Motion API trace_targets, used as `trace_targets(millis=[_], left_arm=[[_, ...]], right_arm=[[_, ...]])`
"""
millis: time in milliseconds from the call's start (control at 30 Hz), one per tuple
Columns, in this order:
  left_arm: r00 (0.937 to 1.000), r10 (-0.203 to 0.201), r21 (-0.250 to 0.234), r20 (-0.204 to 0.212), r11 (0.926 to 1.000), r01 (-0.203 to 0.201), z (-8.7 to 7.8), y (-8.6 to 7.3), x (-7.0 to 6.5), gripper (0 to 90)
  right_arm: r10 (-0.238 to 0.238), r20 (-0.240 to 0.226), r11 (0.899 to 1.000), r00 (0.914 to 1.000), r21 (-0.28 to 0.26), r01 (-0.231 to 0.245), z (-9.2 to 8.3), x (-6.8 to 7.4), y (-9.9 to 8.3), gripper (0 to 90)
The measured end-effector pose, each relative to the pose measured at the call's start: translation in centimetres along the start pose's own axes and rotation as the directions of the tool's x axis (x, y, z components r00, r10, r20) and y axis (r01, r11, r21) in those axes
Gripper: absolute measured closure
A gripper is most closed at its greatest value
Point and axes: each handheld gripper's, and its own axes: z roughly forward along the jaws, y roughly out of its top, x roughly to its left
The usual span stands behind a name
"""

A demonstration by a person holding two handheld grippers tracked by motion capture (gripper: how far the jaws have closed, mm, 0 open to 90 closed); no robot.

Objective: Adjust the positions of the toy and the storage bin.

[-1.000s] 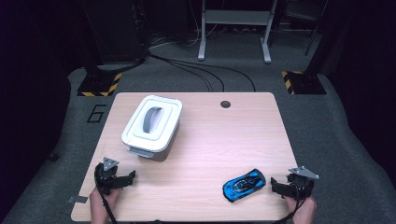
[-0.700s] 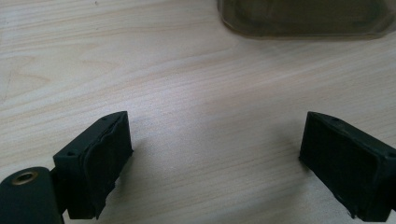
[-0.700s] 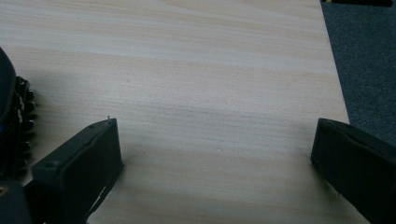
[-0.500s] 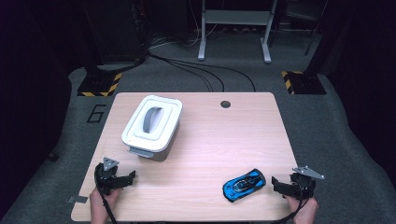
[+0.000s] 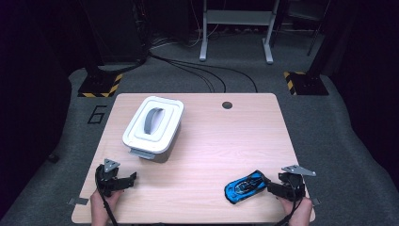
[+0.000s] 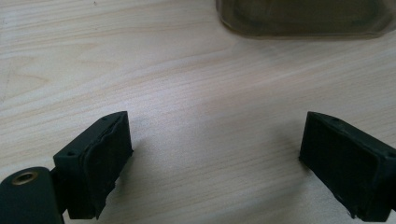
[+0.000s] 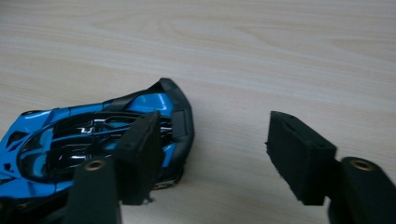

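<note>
- On the wooden table (image 5: 211,141), high view: a blue toy car (image 5: 243,187) lies near the front edge, well apart from the white lidded box (image 5: 153,126), which sits diagonally off toward the far left.
- Same view: the right gripper (image 5: 273,187) sits just beside the car's rear end, held by a hand (image 5: 296,209); the left gripper (image 5: 129,179) rests in front of the box, well apart from the car.
- Left gripper view: jaws stand wide over bare wood, nothing between them; the box's lower wall (image 6: 303,18) lies beyond.
- Right gripper view: jaws have just been closing and stand partly apart; one jaw overlaps the car (image 7: 93,140), whose tail lies beside the gap; only wood shows between the pads.
</note>
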Motion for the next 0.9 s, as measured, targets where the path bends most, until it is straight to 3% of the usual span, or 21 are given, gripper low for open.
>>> trace_targets(millis=[267, 400, 467, 733, 767, 900], left_arm=[[1.0, 0.0, 0.001, 0.0, 1.0, 0.0, 0.0, 0.0, 0.0, 8.9], [1.0, 0.001, 0.001, 0.0, 1.0, -0.001, 0.0, 0.0, 0.0, 8.9], [1.0, 0.001, 0.001, 0.0, 1.0, -0.001, 0.0, 0.0, 0.0, 8.9], [1.0, 0.002, 0.002, 0.0, 1.0, -0.002, 0.0, 0.0, 0.0, 8.9], [1.0, 0.001, 0.002, 0.0, 1.0, -0.001, 0.0, 0.0, 0.0, 8.9], [1.0, 0.001, 0.001, 0.0, 1.0, -0.001, 0.0, 0.0, 0.0, 8.9]], right_arm=[[0.001, -0.008, 0.999, 1.0, 0.047, -0.001, 0.5, 0.7, 0.0, 63.9], [0.006, -0.025, 0.998, 0.9997, 0.059, -0.004, 0.8, 0.7, -0.1, 68.5], [0.017, -0.045, 0.998, 0.9988, 0.057, -0.015, 0.9, 0.6, -0.1, 76.5], [0.023, -0.04, 0.998, 0.9989, 0.058, -0.021, 1.1, 0.7, 0.1, 77.9], [-0.007, -0.032, 0.998, 0.9995, 0.058, 0.009, 1.1, 0.7, 0.2, 77.9], [-0.027, -0.025, 0.998, 0.9993, 0.064, 0.028, 1.2, 0.9, 0.5, 77.9]])
